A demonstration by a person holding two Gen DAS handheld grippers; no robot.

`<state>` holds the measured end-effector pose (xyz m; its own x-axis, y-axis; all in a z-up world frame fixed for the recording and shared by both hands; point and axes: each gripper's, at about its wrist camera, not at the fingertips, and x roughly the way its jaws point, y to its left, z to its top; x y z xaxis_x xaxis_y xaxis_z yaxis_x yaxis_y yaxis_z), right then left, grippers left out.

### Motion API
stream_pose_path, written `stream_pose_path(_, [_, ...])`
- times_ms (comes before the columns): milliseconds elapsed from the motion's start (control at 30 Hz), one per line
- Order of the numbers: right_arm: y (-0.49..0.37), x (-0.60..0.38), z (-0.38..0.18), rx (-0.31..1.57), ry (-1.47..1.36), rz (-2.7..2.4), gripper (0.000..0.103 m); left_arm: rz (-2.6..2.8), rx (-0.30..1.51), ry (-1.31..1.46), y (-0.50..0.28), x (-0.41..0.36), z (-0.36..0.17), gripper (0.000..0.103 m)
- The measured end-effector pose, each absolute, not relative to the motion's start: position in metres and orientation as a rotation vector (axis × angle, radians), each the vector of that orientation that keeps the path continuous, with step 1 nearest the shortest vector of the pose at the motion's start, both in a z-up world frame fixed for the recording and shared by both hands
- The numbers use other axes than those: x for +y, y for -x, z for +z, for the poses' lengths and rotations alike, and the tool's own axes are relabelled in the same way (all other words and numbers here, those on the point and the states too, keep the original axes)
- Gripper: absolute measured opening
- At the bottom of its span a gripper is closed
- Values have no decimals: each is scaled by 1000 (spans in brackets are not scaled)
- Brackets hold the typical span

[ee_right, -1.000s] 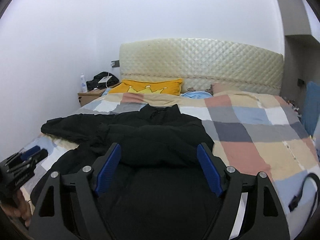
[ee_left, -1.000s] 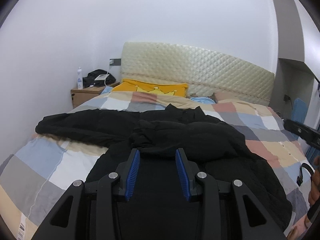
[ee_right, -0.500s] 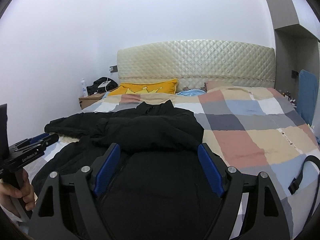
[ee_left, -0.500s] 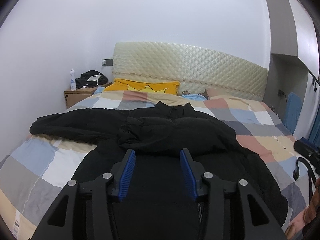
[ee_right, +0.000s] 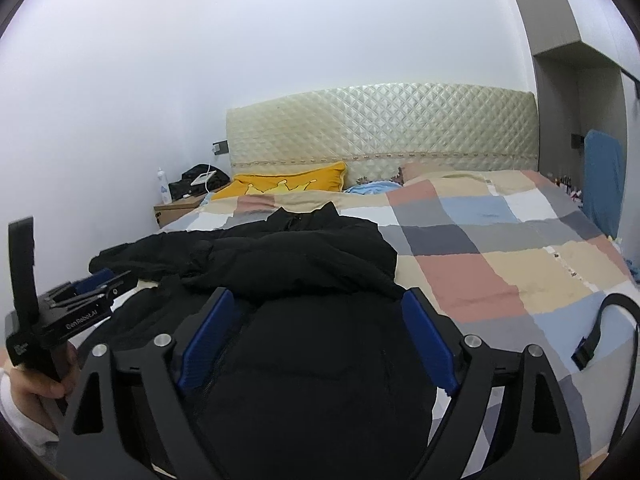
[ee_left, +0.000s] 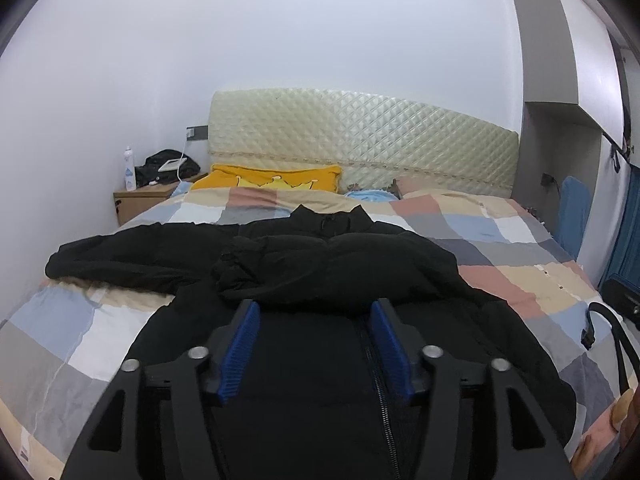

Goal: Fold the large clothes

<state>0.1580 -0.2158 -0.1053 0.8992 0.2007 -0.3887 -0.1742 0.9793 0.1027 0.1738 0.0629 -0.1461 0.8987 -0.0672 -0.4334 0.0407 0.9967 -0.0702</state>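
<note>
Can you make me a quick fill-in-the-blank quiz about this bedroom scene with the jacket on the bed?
1. The black jacket lies spread on a bed with a ____ patterned cover.
2. The pillow by the headboard is ____ in colour.
3. A white bottle stands on the ____ beside the bed.
4. One sleeve stretches out sideways; the other lies ____ across the chest.

Missing words: checked; yellow; nightstand; folded

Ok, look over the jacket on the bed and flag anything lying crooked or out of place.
The black jacket is lopsided. One sleeve is folded across the chest, while the other sleeve lies stretched out sideways over the checked quilt. Nothing looks torn or spilled.
</note>
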Motion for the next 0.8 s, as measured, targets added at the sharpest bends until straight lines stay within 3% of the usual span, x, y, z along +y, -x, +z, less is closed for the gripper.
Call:
stream_pose_path(167, [-157, -209, -109, 411, -42, 202, 93, -49, 454, 75, -173, 68, -145, 69])
stream_pose_path(233, [-156, -208, -109, 399, -43, 208, 103, -40, 470, 81, -176, 70, -145, 69])
stream_pose_path(800, [-158, -213, -116, 387, -60, 229, 103, -23, 552, 248, -218, 146, -58, 69])
